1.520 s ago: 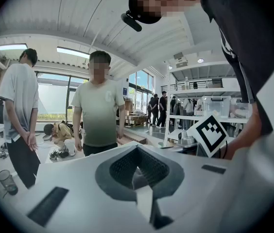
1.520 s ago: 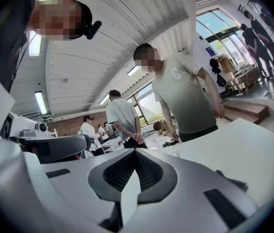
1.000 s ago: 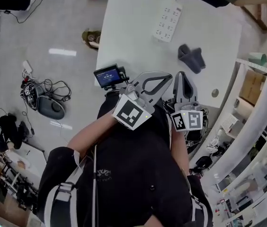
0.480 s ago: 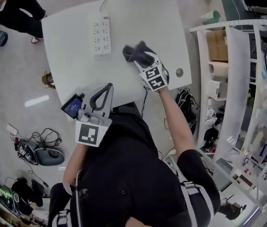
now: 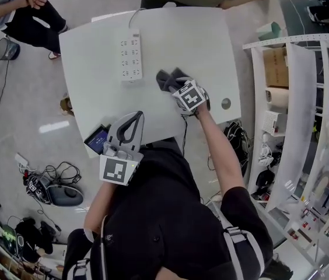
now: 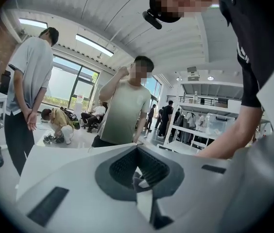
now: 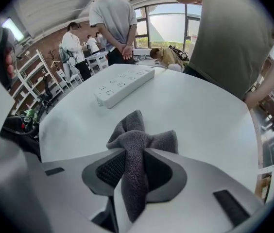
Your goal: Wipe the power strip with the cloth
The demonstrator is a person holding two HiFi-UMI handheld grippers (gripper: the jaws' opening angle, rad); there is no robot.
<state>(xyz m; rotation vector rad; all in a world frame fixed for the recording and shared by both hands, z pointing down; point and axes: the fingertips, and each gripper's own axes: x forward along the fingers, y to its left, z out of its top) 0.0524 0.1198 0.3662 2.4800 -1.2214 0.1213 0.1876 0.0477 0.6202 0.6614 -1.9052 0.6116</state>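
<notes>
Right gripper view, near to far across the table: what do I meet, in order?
cloth → power strip → standing person with hands clasped behind the back, beyond the table's far edge

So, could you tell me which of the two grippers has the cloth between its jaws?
The right gripper: its jaws have just been closing on the grey cloth on the table. The left gripper is shut with nothing between its jaws.
</notes>
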